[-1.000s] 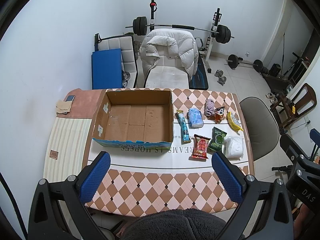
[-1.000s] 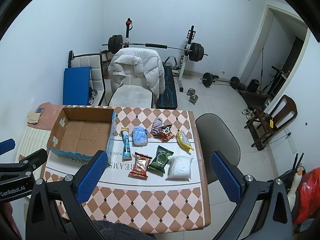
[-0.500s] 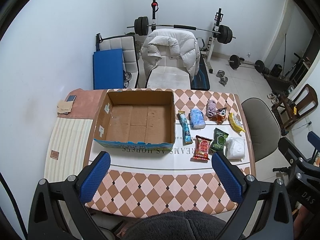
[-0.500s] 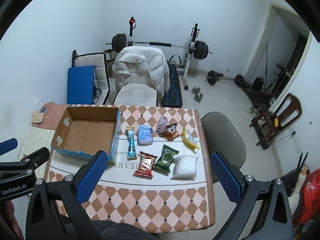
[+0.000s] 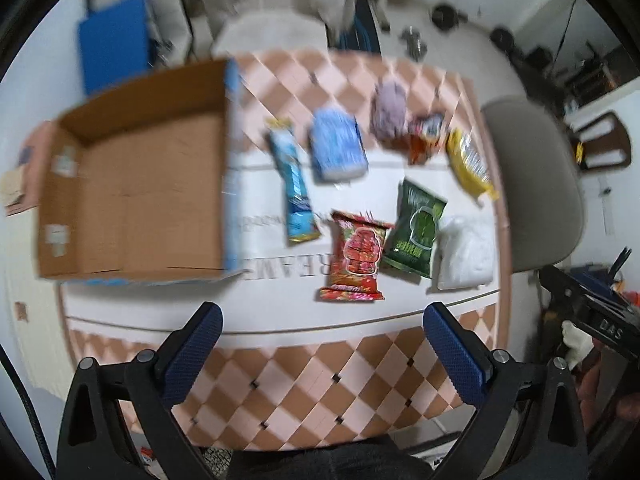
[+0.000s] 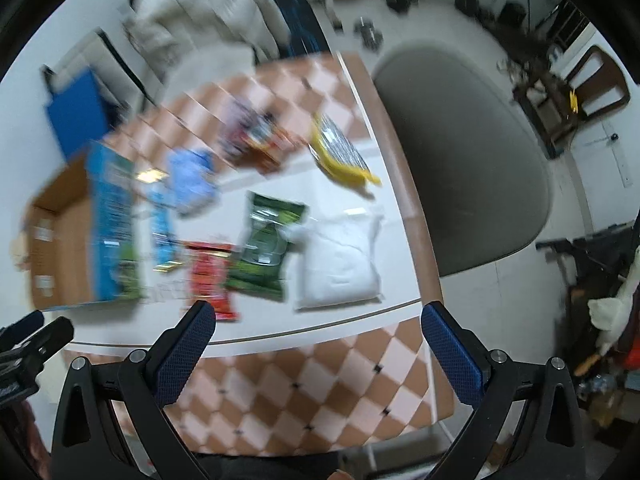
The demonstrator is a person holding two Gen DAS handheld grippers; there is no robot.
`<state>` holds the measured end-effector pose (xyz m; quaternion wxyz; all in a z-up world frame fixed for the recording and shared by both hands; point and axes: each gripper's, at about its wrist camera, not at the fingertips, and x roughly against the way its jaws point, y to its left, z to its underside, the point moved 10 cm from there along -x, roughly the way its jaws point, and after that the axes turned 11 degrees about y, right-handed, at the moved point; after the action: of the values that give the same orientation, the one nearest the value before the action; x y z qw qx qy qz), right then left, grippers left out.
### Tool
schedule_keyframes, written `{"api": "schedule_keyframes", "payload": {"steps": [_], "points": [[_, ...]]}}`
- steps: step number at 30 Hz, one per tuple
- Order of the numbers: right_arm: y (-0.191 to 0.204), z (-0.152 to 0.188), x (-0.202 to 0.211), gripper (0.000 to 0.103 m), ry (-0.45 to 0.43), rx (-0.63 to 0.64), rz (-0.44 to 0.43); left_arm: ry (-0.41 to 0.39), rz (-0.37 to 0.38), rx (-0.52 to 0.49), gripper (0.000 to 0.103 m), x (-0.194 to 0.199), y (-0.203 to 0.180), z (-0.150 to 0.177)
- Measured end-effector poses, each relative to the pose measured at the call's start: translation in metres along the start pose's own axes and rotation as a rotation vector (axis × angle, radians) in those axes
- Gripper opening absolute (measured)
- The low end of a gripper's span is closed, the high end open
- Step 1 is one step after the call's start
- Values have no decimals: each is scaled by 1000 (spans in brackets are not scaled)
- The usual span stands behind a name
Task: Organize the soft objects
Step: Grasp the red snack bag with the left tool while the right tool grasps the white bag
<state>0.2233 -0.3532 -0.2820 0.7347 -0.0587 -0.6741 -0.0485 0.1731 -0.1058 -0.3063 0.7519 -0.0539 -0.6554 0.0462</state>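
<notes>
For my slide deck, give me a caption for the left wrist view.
Open left tongs above checkered table, facing an empty cardboard box and scattered snack packets.

Below me stands a table (image 5: pixel 304 376) with a checked cover of brown and pink diamonds and a white runner across its middle. To my right a grey padded chair (image 5: pixel 536 184) sits just beside the table's edge. A wooden chair (image 6: pixel 596 80) stands farther off against the white wall. The floor (image 6: pixel 520 280) is pale tile. At the table's far side I see a chair draped with a white puffy jacket (image 6: pixel 200 12), and a blue mat (image 5: pixel 114 40) leaning near the wall. Dark weight plates (image 5: pixel 446 14) lie on the floor, blurred.
</notes>
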Motion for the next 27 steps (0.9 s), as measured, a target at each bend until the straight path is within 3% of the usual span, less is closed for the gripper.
{"api": "schedule_keyframes", "payload": {"steps": [7, 15, 17, 21, 22, 25, 27], "points": [[-21, -36, -118, 103, 173, 33, 35, 240, -21, -17, 99, -130, -30, -34], [-24, -38, -178, 103, 254, 95, 55, 328, -78, -32, 98, -192, -36, -41], [-24, -37, -189, 103, 269, 102, 49, 329, -76, -27, 80, -197, -37, -42], [-24, -35, -206, 103, 281, 100, 44, 302, -124, -46, 58, -200, -41, -46], [-24, -35, -210, 103, 283, 98, 45, 298, -127, -53, 48, -199, -43, -45], [-25, -31, -220, 101, 294, 83, 33, 295, -134, -53, 45, -202, -44, -41], [-27, -25, -228, 87, 305, 71, 18, 292, -144, -50, 44, -201, -39, -38]]}}
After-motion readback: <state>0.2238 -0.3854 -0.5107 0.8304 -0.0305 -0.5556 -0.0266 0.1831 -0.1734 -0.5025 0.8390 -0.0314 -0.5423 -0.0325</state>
